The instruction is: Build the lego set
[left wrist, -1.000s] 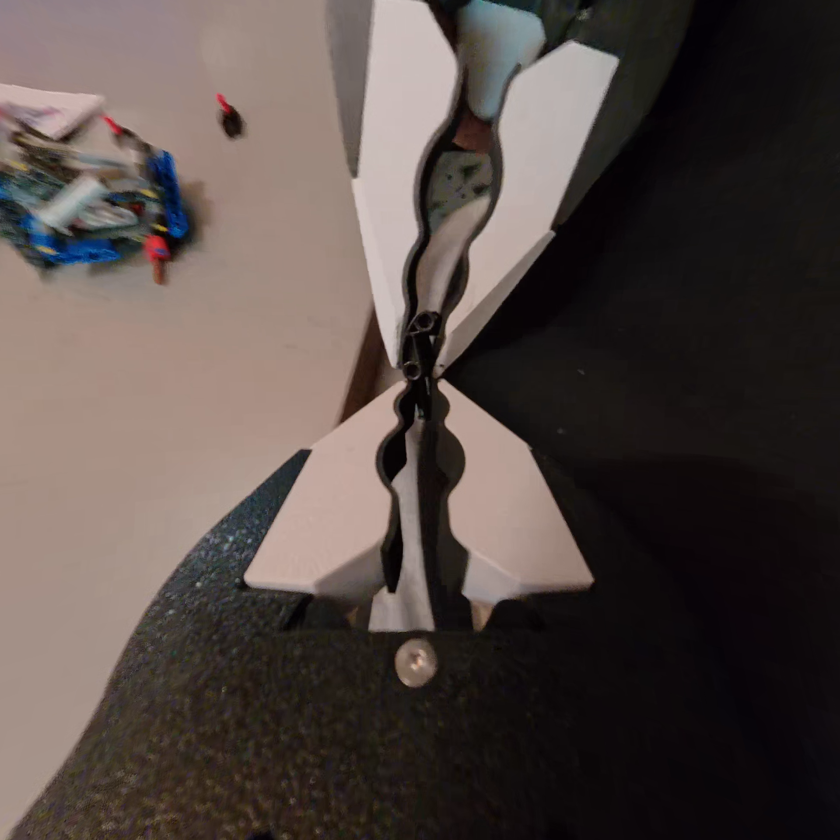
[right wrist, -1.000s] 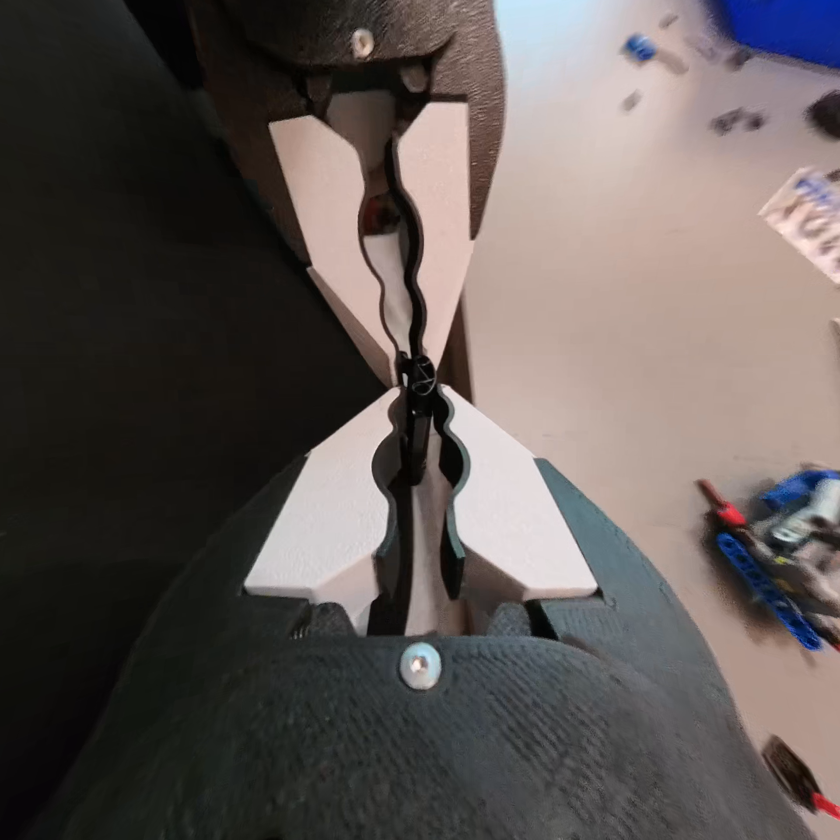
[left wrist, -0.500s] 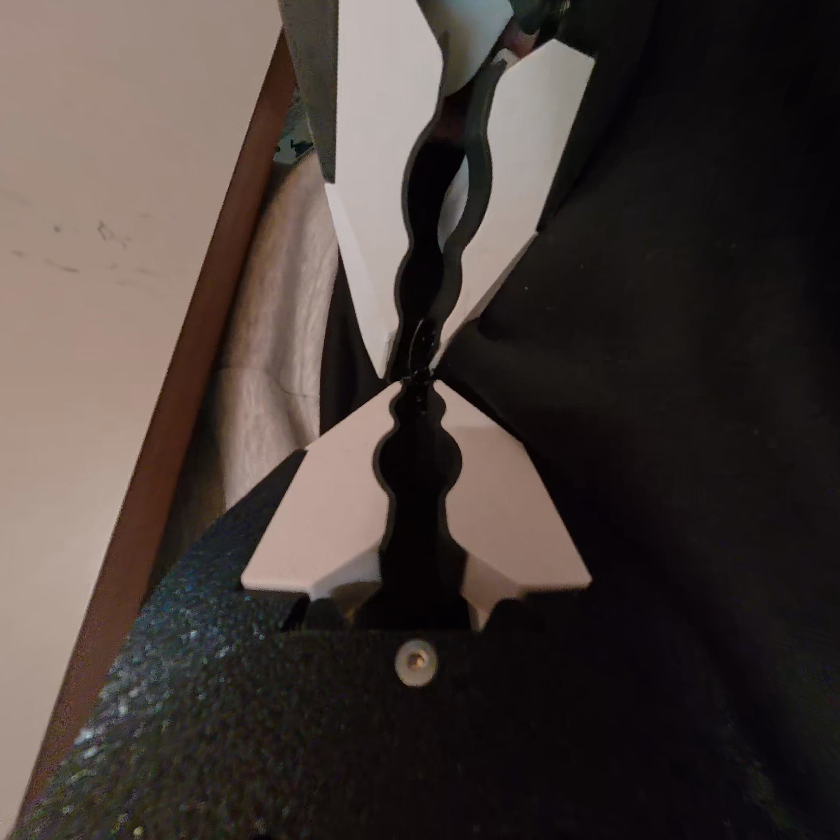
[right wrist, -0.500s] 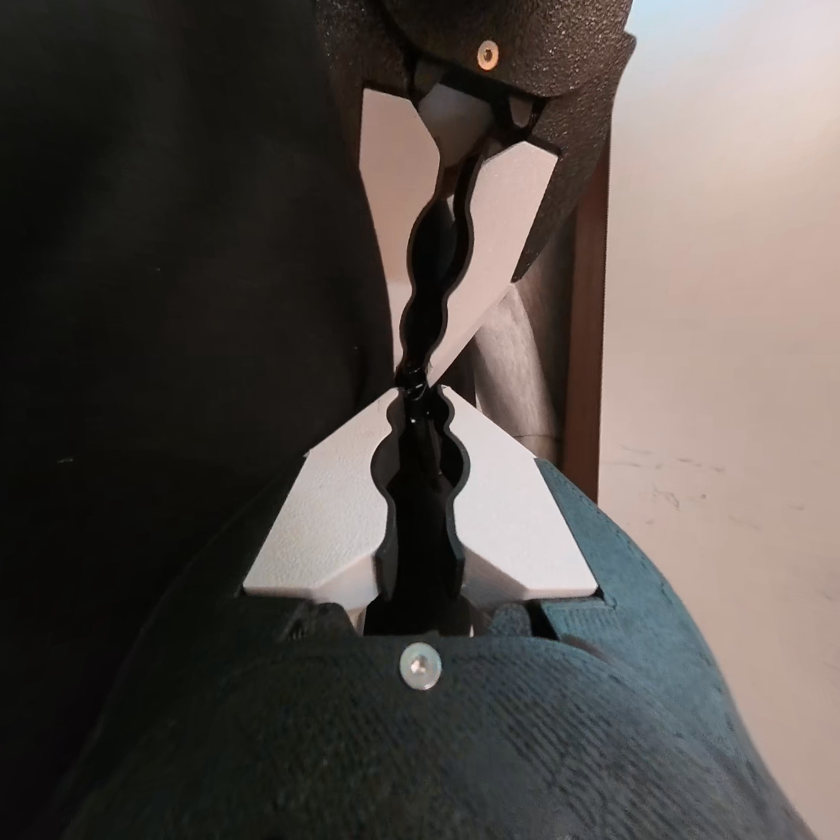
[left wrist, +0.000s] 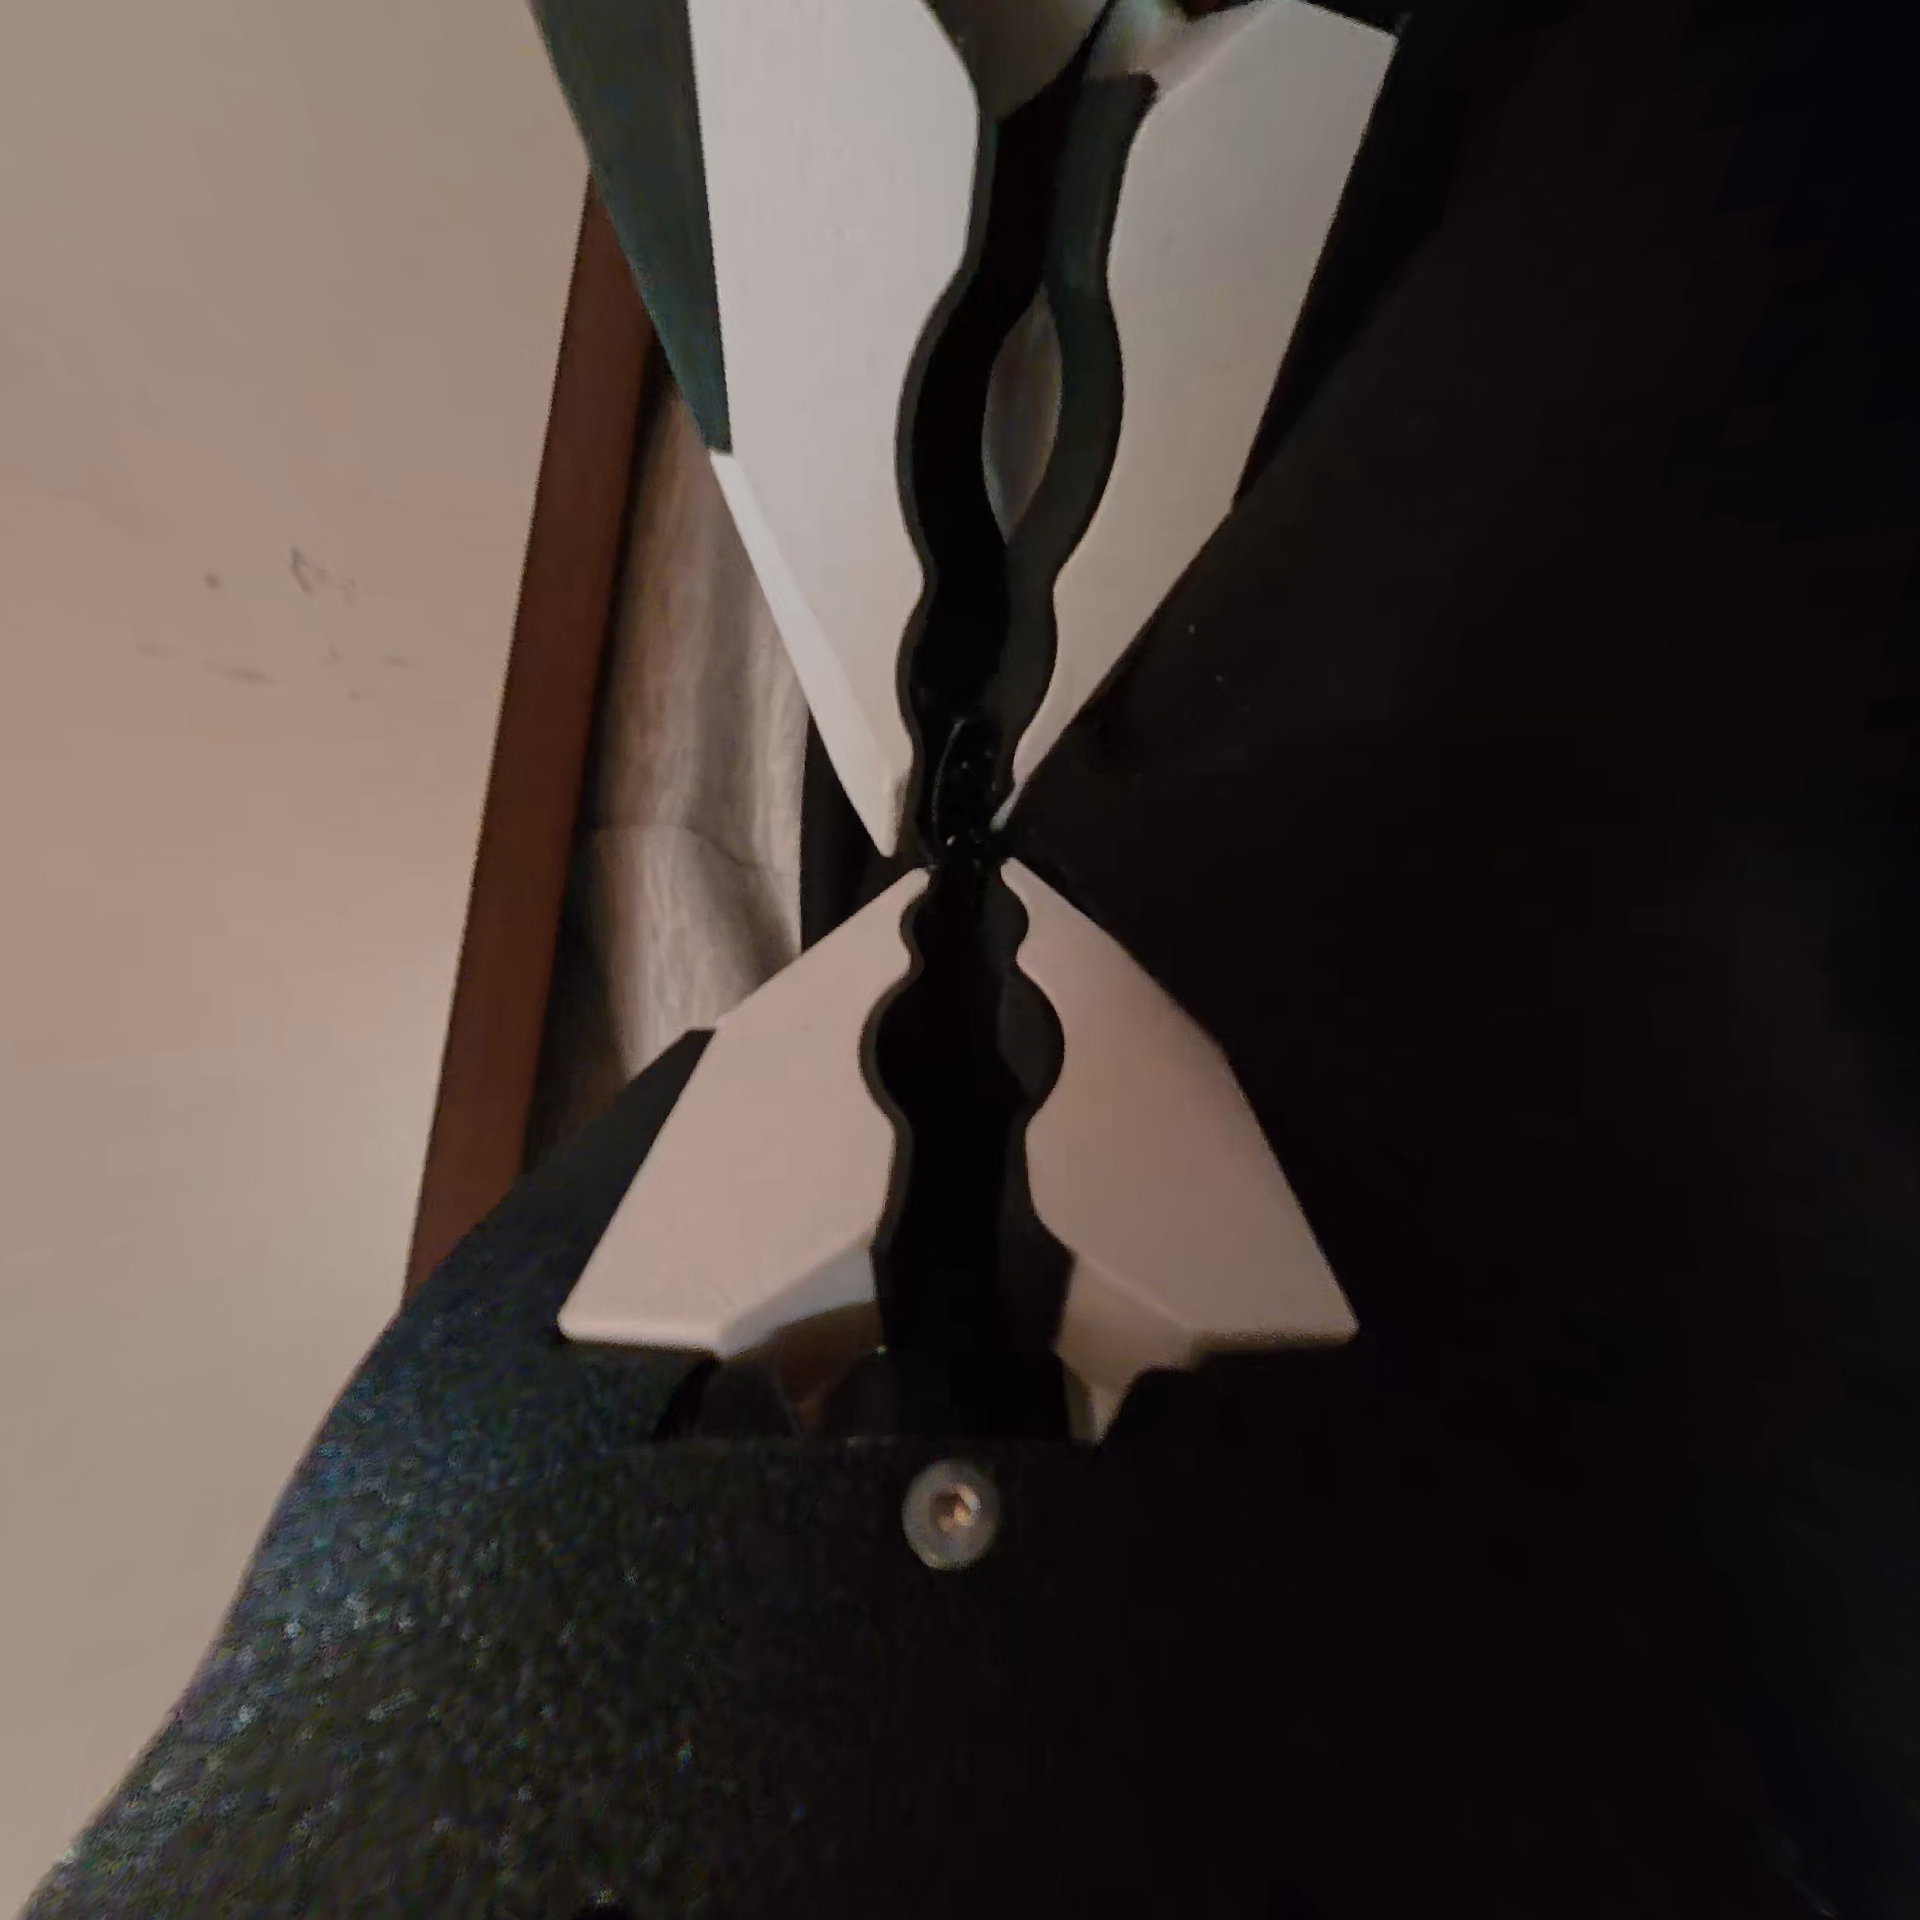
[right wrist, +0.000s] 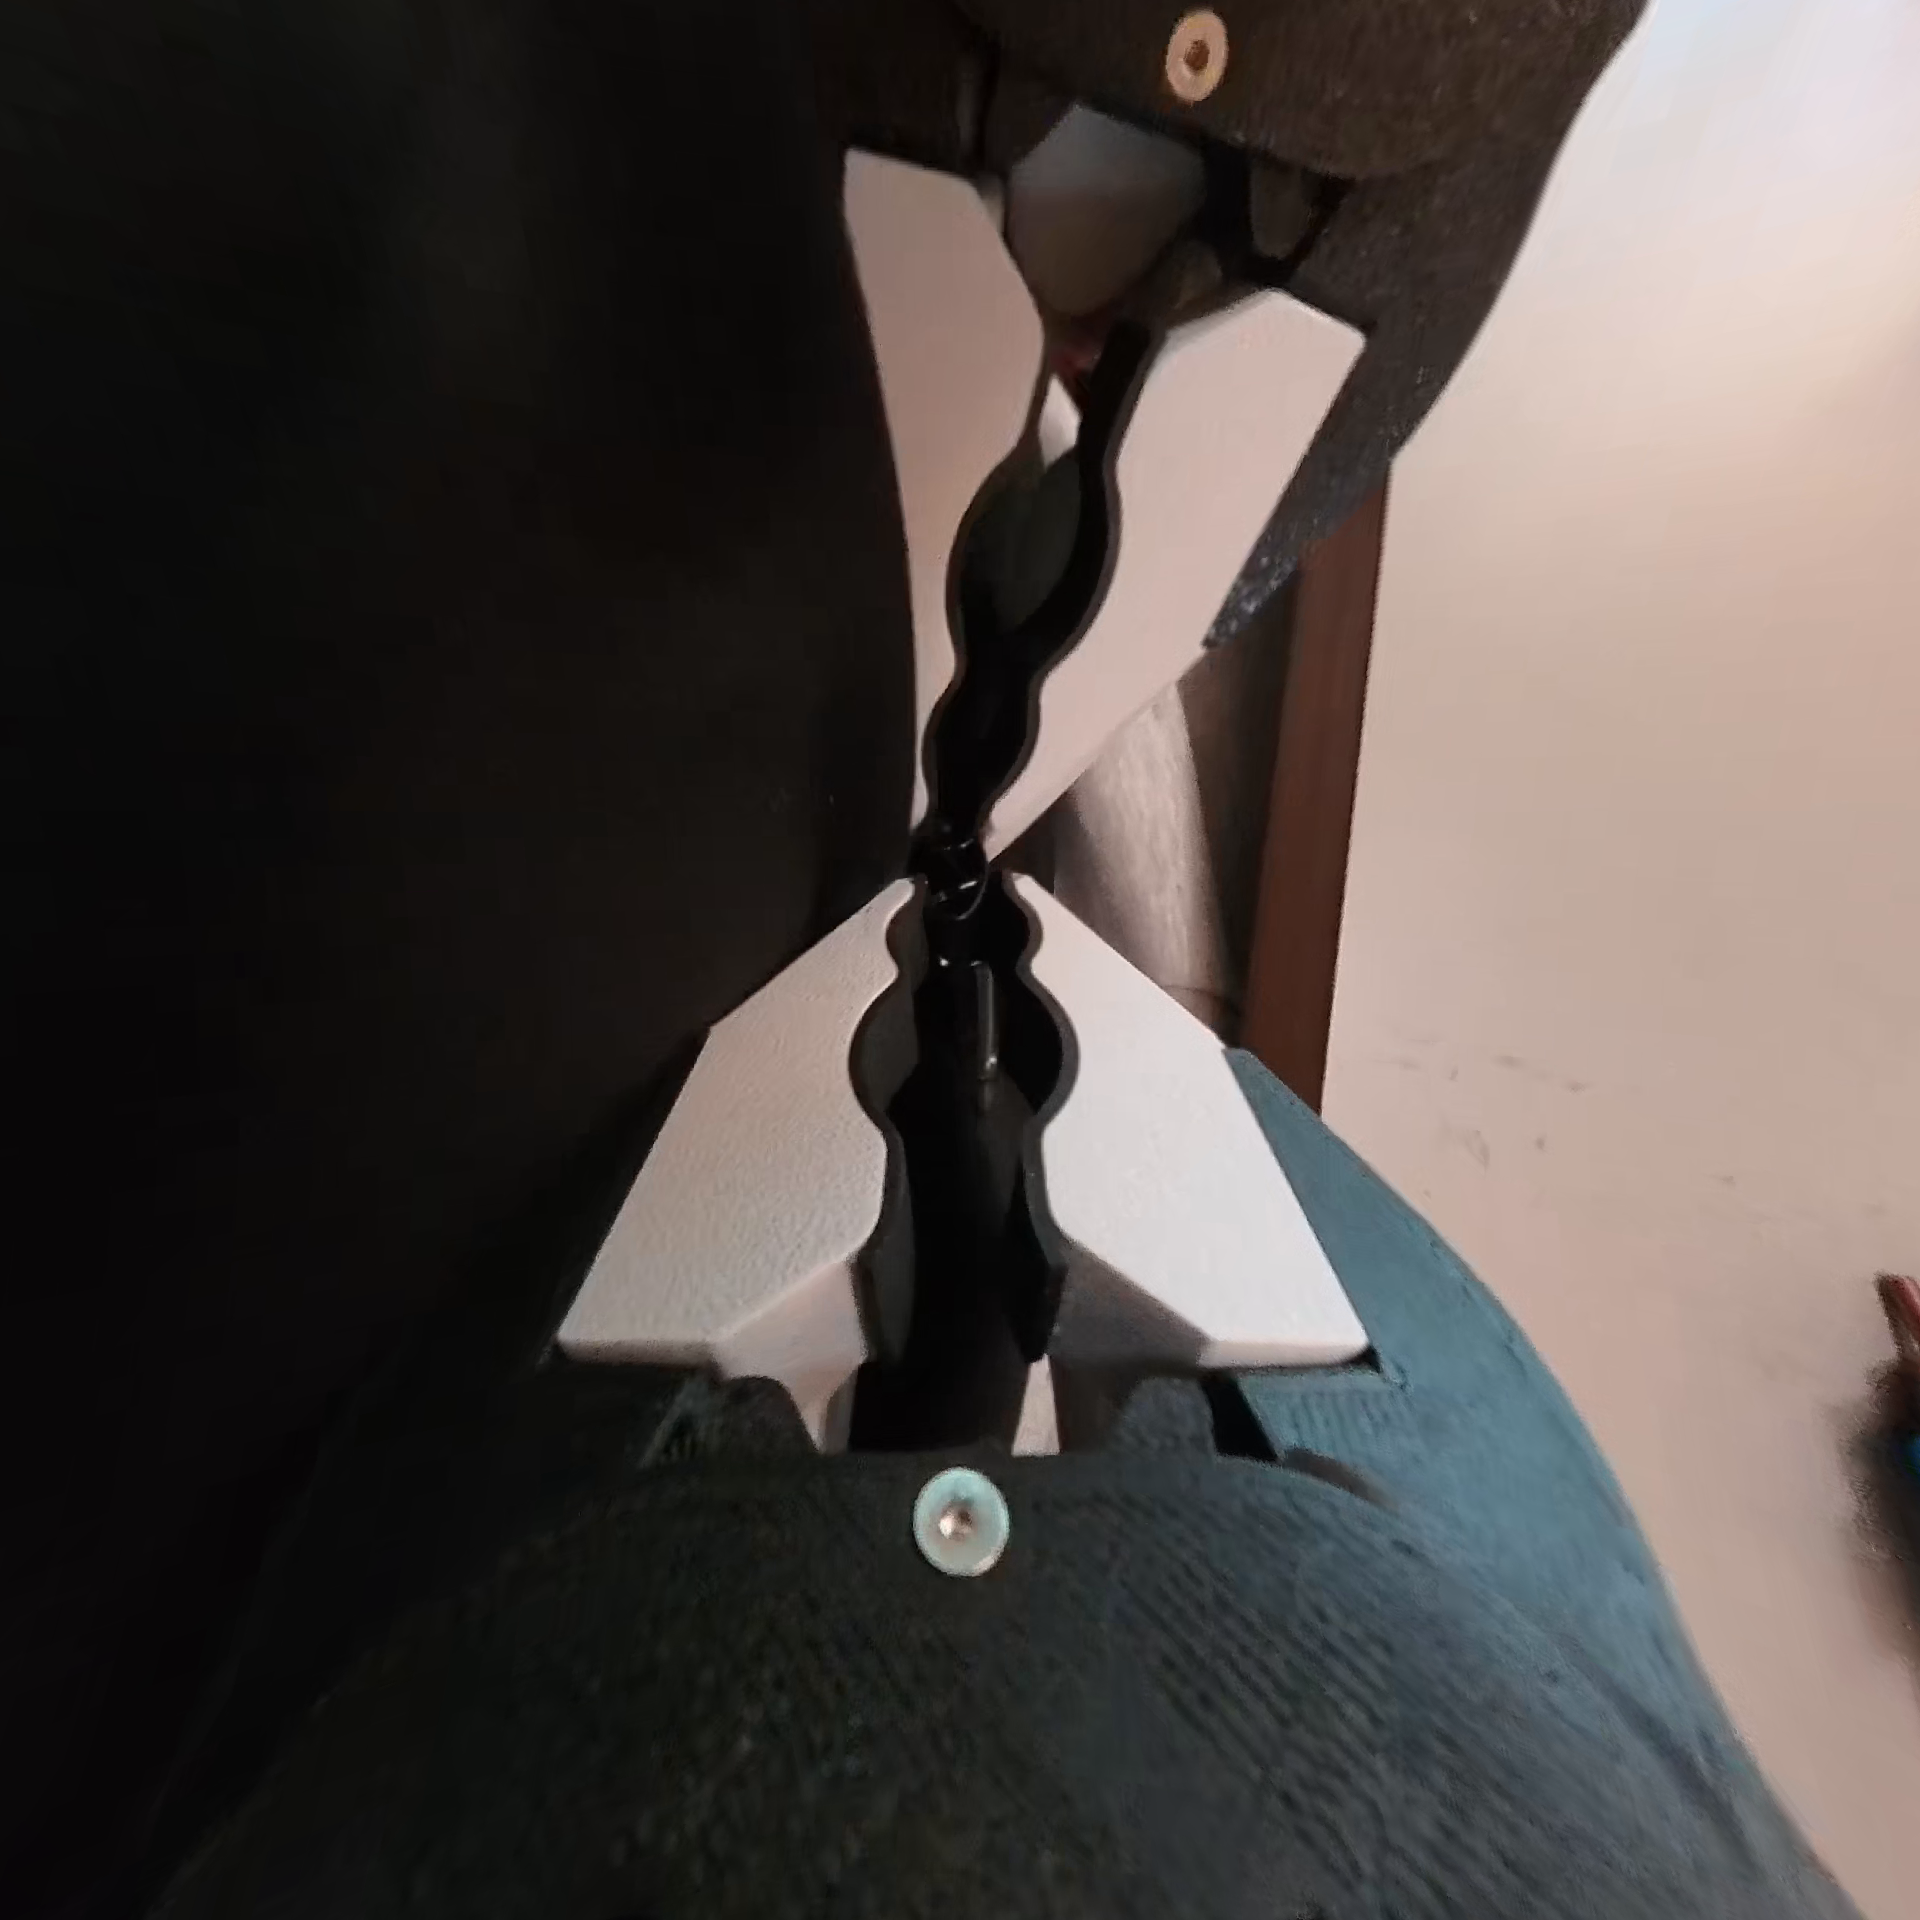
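Black piece (left wrist: 971, 779), small and shiny, sits right in the middle of both of my views, up in the air where my two grippers meet tip to tip.

The biggest thing I see is a dark cloth (left wrist: 1558, 935). It fills the right side of the left view and the left side of the right view. Next is the pale surface (left wrist: 260, 727), on the left of the left view. It has a few faint marks and a brown edge (left wrist: 540, 727). A strip of grey cloth (left wrist: 686, 727) shows between that edge and the dark cloth.

Then come my grippers. The left gripper (left wrist: 961, 883) points up the frame, with its white fingers almost together. They look pinched on one thin end of the black piece. The right gripper (right wrist: 956, 894) comes at it from the other way. Its fingers are a little wider and they clamp the thicker part of the piece, which runs back between them.

The black piece is off the surface and both grippers have hold of it. It is too dark for me to tell if it is one part or two parts joined.

Last, a tiny blurred red and dark thing (right wrist: 1896, 1351) lies on the surface at the right edge of the right view.
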Action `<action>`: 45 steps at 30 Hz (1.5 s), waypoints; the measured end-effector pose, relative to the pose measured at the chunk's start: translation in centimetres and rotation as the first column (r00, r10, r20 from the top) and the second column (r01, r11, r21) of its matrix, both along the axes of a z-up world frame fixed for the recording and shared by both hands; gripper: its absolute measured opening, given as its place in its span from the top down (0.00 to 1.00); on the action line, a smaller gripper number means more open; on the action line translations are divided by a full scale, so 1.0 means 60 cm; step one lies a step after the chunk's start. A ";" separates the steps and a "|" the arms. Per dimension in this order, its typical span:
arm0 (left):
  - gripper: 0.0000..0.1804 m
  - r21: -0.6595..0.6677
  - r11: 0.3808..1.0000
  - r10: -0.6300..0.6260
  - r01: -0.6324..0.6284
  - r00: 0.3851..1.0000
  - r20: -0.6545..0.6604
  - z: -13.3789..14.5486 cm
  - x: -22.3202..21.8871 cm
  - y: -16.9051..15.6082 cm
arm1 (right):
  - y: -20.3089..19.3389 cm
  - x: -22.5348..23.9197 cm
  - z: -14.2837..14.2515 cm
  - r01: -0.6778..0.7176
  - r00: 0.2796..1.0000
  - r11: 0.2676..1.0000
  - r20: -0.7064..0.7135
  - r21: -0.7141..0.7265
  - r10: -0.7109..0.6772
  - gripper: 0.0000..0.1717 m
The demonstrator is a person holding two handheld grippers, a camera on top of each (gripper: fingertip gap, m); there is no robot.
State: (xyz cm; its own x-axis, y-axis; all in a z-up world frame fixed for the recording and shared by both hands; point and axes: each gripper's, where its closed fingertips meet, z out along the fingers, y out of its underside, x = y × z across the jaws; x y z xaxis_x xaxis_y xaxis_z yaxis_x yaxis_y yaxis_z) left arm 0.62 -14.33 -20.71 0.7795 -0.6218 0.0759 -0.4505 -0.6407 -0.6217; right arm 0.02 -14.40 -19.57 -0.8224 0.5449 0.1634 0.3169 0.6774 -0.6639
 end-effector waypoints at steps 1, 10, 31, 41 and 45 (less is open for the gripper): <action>0.98 0.009 1.000 0.004 -0.004 1.000 0.007 0.004 0.000 0.000 | 0.001 0.001 0.003 0.017 1.000 1.000 -0.001 -0.021 -0.017 0.95; 0.98 -0.037 0.990 0.138 -0.137 0.990 0.027 0.008 -0.038 -0.032 | 0.014 0.017 0.022 0.100 0.994 0.993 -0.030 -0.062 -0.102 0.95; 0.98 0.102 0.934 0.335 -0.342 0.938 0.086 0.106 -0.239 0.125 | 0.164 -0.158 0.096 0.461 0.887 0.653 0.295 -0.601 -0.355 0.95; 0.98 0.127 0.988 0.136 -0.090 0.897 -0.422 0.051 -0.260 0.157 | 0.188 -0.161 0.158 0.376 0.925 0.331 0.328 -0.866 -0.192 0.96; 0.98 0.162 0.984 0.135 -0.078 0.915 -0.381 0.038 -0.252 0.168 | 0.196 -0.154 0.176 0.329 0.942 0.274 0.292 -0.904 -0.168 0.95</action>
State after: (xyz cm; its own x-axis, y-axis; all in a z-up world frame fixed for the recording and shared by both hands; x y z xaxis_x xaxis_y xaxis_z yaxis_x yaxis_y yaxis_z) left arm -14.51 -4.23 -18.41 0.7916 -0.5153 -0.3284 -0.6087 -0.6177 -0.4980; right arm -9.23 -2.61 -9.01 -0.5834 0.4425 -0.6811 0.4734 -0.4962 -0.7278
